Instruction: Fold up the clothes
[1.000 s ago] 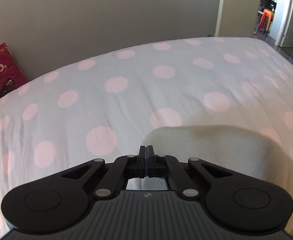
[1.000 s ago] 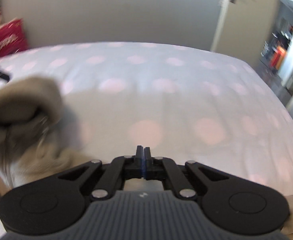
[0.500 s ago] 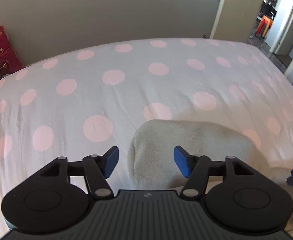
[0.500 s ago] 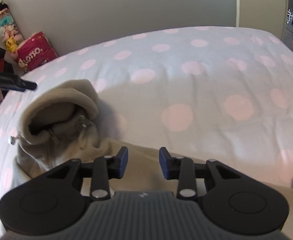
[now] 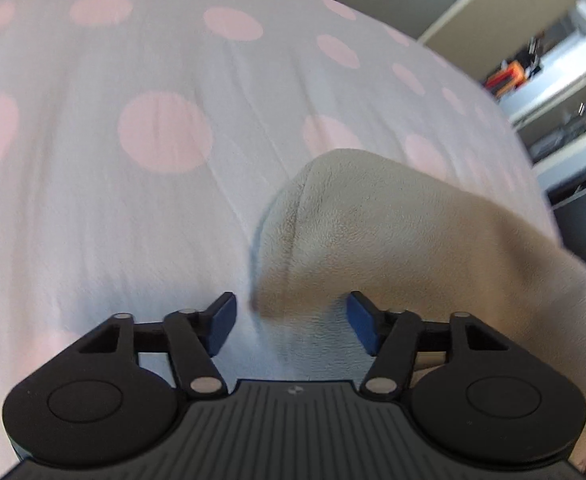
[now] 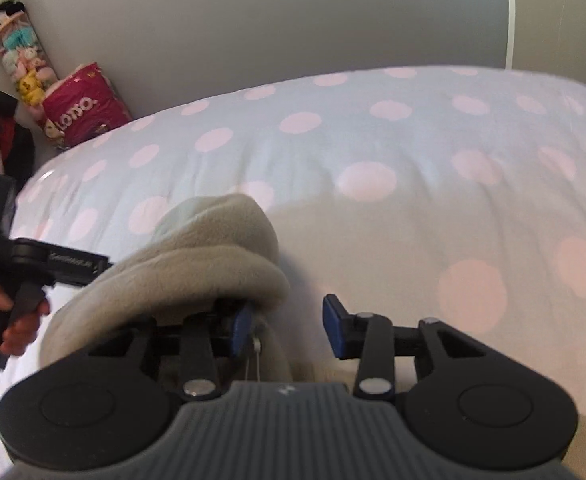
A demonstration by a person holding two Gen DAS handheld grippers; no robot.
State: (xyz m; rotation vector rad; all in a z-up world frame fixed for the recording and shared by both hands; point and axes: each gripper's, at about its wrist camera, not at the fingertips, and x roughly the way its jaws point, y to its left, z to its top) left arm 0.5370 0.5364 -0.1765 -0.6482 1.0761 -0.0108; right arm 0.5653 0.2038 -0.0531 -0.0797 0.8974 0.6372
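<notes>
A beige fleece hoodie (image 5: 393, 232) lies on a bed with a pale sheet with pink dots (image 5: 133, 160). In the left wrist view my left gripper (image 5: 289, 326) is open, and the hood's rounded edge sits between and just beyond its blue pads. In the right wrist view my right gripper (image 6: 287, 330) is open; the hood (image 6: 197, 256) bulges over its left finger, and a drawstring tip hangs by the pad. The left gripper's body, held by a hand (image 6: 17, 320), shows at the left edge.
A grey wall stands behind the bed. A pink package (image 6: 85, 108) and a tube of plush toys (image 6: 17, 52) stand at the bed's far left corner. A door and shelves (image 5: 553, 80) lie to the right, past the bed's edge.
Both grippers went from shut to open and let go of the hoodie. The left gripper has tilted and moved closer to the hood; the right has moved left, up against the hood.
</notes>
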